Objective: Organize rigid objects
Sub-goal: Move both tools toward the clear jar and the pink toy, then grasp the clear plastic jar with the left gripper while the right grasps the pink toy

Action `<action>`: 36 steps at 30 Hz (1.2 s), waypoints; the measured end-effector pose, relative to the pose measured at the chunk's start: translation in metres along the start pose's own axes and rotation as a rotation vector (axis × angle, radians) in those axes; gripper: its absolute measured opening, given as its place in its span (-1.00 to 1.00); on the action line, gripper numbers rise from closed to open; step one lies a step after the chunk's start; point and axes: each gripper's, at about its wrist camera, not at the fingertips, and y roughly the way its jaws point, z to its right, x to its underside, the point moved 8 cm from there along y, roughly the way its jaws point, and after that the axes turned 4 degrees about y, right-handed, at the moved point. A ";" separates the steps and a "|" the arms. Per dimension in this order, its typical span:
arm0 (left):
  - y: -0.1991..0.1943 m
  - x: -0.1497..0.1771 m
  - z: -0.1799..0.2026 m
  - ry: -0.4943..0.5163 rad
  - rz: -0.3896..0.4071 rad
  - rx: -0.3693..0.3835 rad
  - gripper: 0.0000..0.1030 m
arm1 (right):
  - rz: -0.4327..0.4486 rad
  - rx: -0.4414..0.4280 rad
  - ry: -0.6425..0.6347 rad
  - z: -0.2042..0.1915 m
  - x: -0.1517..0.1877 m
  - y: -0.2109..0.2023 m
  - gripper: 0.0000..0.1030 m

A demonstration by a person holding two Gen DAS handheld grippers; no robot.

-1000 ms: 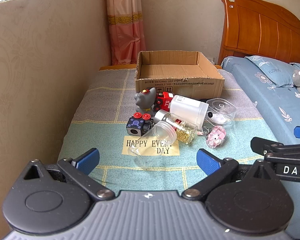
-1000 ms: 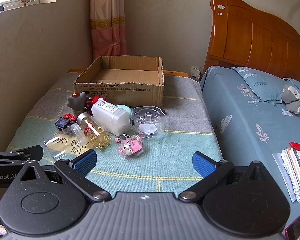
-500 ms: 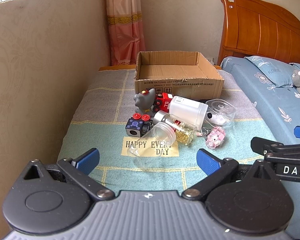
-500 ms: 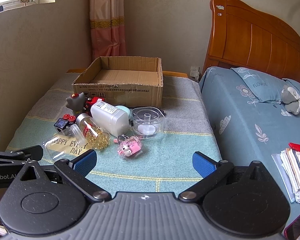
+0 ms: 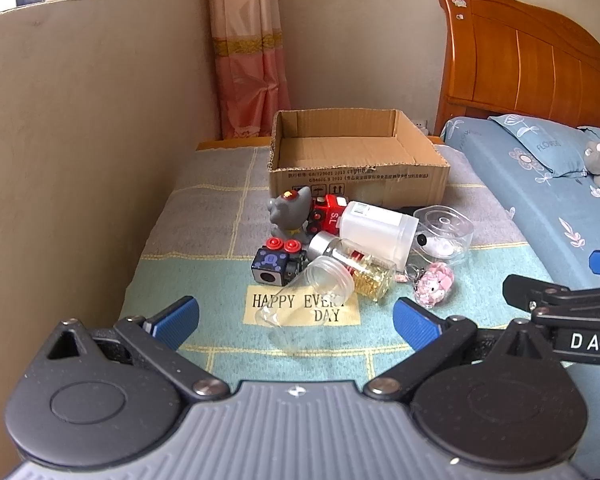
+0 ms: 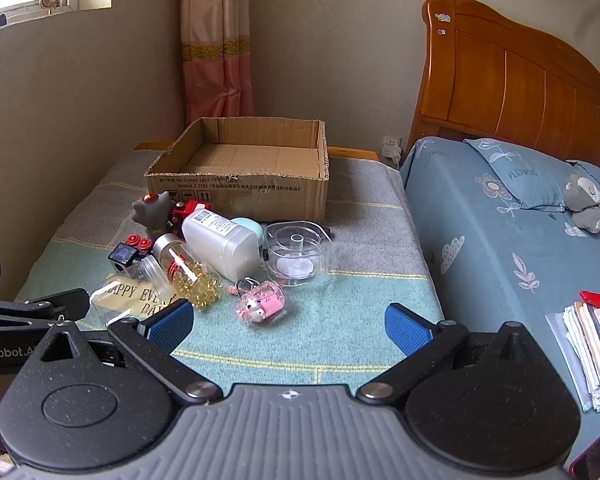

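— Two tongs, both wide apart, both holding nothing. My left tongs [image 5: 296,318] hang just in front of the clear jar [image 5: 309,297] lying on its side on the "HAPPY EVERY DAY" patch. My right tongs [image 6: 288,322] hang near the pink keychain [image 6: 261,304].

— Where is all the stuff?

— In a little pile on the blanket [image 5: 204,248], close in front of the cardboard box [image 5: 356,160]. I see a white bottle [image 5: 376,230], a jar of gold beads [image 5: 354,260], a gray toy [image 5: 290,210], a black cube [image 5: 274,266] and a round clear tub [image 5: 444,230]. The box looks empty.

— So what step is this?

— The very start, I think. Nothing is picked up yet. Next I would push my left tongs around the clear jar, squeeze softly, because it looks slippery and could roll, then carry it to the box.
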 end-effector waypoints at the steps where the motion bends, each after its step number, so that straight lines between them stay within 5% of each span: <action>1: 0.001 0.000 0.000 0.003 0.001 0.004 0.99 | 0.000 -0.001 -0.002 -0.001 0.000 0.001 1.00; 20: 0.069 0.019 -0.011 0.131 -0.052 0.120 0.99 | 0.009 -0.124 -0.084 -0.001 0.004 0.048 1.00; 36: 0.123 0.043 -0.049 0.125 -0.165 0.063 0.99 | -0.116 -0.205 -0.167 -0.010 0.035 0.131 1.00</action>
